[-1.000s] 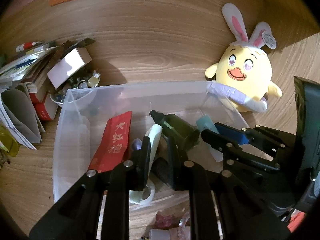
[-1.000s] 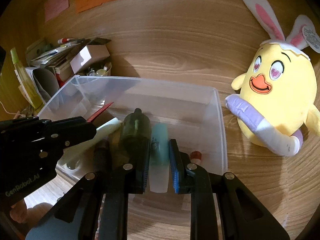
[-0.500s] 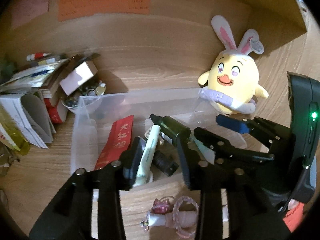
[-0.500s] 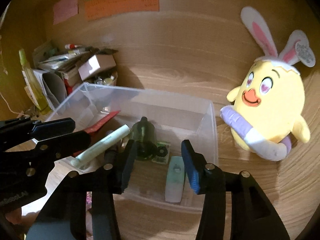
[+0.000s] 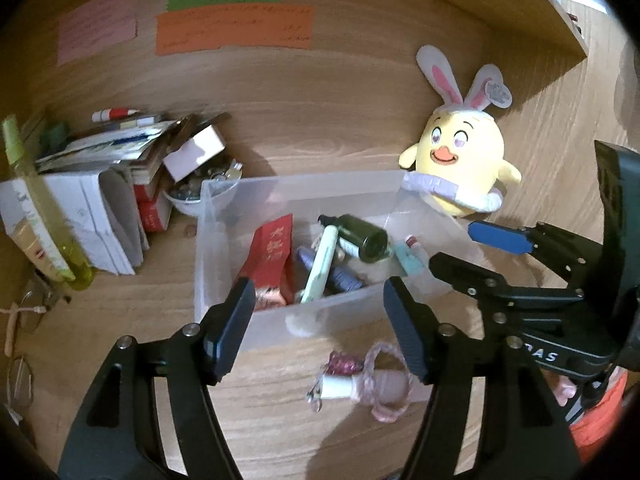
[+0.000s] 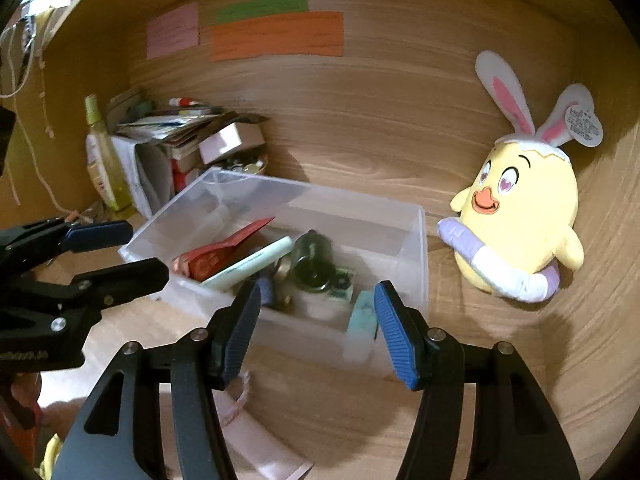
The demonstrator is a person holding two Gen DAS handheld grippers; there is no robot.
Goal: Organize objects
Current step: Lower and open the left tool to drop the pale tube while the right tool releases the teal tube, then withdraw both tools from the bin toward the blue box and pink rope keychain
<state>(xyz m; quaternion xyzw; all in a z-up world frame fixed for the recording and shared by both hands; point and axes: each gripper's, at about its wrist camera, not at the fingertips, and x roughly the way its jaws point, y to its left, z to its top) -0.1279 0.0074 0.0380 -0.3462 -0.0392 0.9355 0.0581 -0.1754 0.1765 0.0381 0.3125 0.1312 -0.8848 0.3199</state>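
Left gripper point(image 5: 320, 320): jaws opening, empty, before the clear bin point(image 5: 224, 240).
Right gripper point(image 6: 314, 328): jaws opening, empty, before the bin.

Both views are pretty dim and warm-toned, everything goes orange-brown. Light seems to come from above and a bit to the right: the stuffed chick point(image 6: 524, 216) is the brightest thing, and a pale daylight patch leaks in at the top right corner of the left wrist view and the top left of the right wrist one. Heavy fisheye bend, so the wood grain on the back wall curves and the corners go black. The clear bin point(image 5: 224, 240) throws a soft shadow on the wall behind it. A dark shadow pools on the tabletop point(image 6: 320, 420) under the jaws. The green bottle point(image 5: 32, 208) at the left edge is smeared with motion blur, and the paper notes point(image 5: 234, 30) are too soft to read.
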